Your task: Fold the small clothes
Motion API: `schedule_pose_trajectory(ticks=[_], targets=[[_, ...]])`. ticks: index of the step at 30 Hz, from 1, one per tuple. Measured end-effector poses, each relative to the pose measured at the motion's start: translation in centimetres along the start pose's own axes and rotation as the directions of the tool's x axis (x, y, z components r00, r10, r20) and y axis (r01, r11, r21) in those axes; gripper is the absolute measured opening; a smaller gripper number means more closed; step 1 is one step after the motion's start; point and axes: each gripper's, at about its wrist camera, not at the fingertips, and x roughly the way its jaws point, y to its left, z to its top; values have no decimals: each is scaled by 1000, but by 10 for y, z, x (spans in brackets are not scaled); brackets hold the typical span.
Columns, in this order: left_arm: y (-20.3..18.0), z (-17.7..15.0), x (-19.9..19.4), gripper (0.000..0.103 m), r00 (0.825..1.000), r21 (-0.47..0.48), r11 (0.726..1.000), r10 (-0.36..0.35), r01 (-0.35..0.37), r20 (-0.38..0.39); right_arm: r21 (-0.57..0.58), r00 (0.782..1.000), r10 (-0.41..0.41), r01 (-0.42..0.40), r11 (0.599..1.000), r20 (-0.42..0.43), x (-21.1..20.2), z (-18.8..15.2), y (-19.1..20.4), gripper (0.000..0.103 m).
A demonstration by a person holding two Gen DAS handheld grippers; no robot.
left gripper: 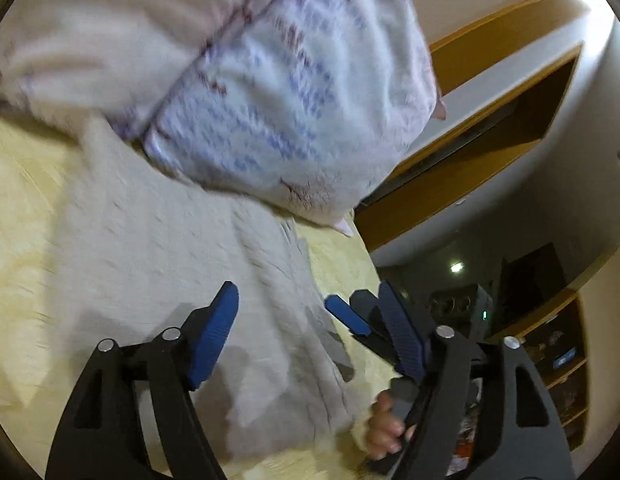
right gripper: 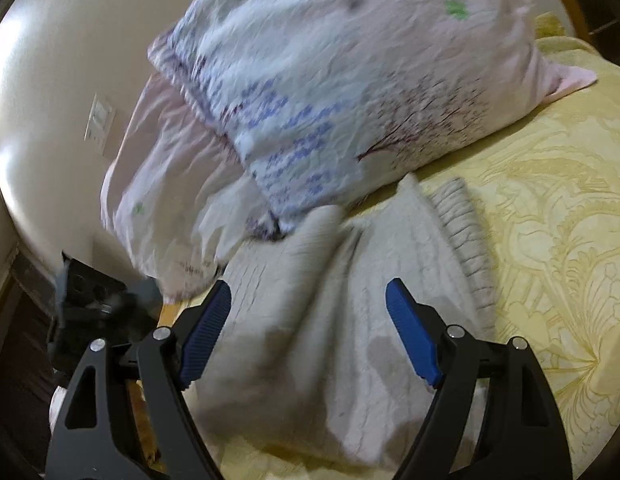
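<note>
A light grey knitted garment (left gripper: pixel 170 264) lies rumpled on the yellow patterned bedspread (left gripper: pixel 22 184), its far end against a printed pillow (left gripper: pixel 278 92). My left gripper (left gripper: pixel 310 320) hovers over its near part, open, with nothing between the blue pads. To the right in the left wrist view, a hand (left gripper: pixel 384 428) holds my right gripper (left gripper: pixel 356 310). In the right wrist view my right gripper (right gripper: pixel 310 320) is open above the garment (right gripper: pixel 330 300), whose ribbed hem (right gripper: pixel 462 232) lies to the right. The pads touch no cloth.
The pillow (right gripper: pixel 330 80) fills the far side of the bedspread (right gripper: pixel 558 240), with a wall behind it. The bed's edge runs along the right of the left wrist view, beside wooden shelving (left gripper: pixel 510 128). A dark blurred object (right gripper: pixel 86 296) sits at the left of the right wrist view.
</note>
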Motion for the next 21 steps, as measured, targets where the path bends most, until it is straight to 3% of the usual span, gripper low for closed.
schedule_pose_trajectory(ticks=[2,5,9,13,19,21], targets=[[5,1,-17,78,995,8,996,88,-89,43,10,997,4,-3,1000,-76,8,4,3,79],[26,3,-29,79,967,-13,970,244,-244,74,40,985,-7,14,999,-171,24,8,1,79],[60,0,-26,79,937,-79,936,347,-344,35,68,970,-23,41,997,-244,45,6,-4,71],[72,-4,-13,79,928,-70,925,372,-373,-31,102,960,13,16,995,-281,64,0,-7,57],[75,-8,-2,79,944,-69,942,325,-329,-60,151,965,51,-11,988,-259,80,6,-10,51],[74,-8,0,79,944,-61,942,326,-329,-58,139,968,34,1,990,-250,87,9,-9,24]])
